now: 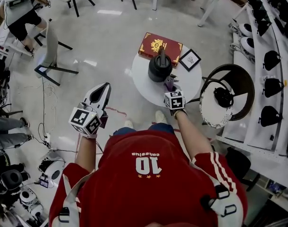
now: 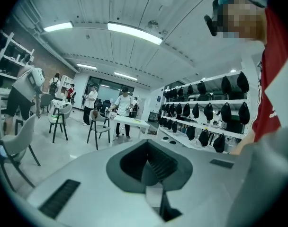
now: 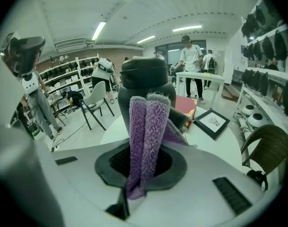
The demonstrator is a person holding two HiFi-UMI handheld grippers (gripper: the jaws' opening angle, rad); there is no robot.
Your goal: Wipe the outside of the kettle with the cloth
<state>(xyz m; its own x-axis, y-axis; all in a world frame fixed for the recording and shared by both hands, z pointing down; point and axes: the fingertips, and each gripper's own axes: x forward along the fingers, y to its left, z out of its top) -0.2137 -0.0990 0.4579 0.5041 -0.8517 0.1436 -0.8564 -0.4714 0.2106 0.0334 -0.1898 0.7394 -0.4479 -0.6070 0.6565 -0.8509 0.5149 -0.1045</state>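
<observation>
A black kettle (image 1: 159,69) stands near the middle of a small round white table (image 1: 148,91). My right gripper (image 1: 171,85) is at the table's near side, just short of the kettle, shut on a purple fluffy cloth (image 1: 169,82). In the right gripper view the cloth (image 3: 146,126) stands folded upright out of the shut gripper (image 3: 143,170) and covers part of the kettle (image 3: 143,79) right behind it. I cannot tell whether cloth and kettle touch. My left gripper (image 1: 103,90) hangs over the floor left of the table, shut (image 2: 151,176) with nothing in it, aimed into the room.
A red book (image 1: 159,46) and a black-framed picture (image 1: 189,59) lie behind the kettle. A wicker chair (image 1: 231,86) stands right of the table, with shelves of dark gear (image 1: 272,60) beyond it. A grey chair (image 1: 50,51), floor cables and people are to the left.
</observation>
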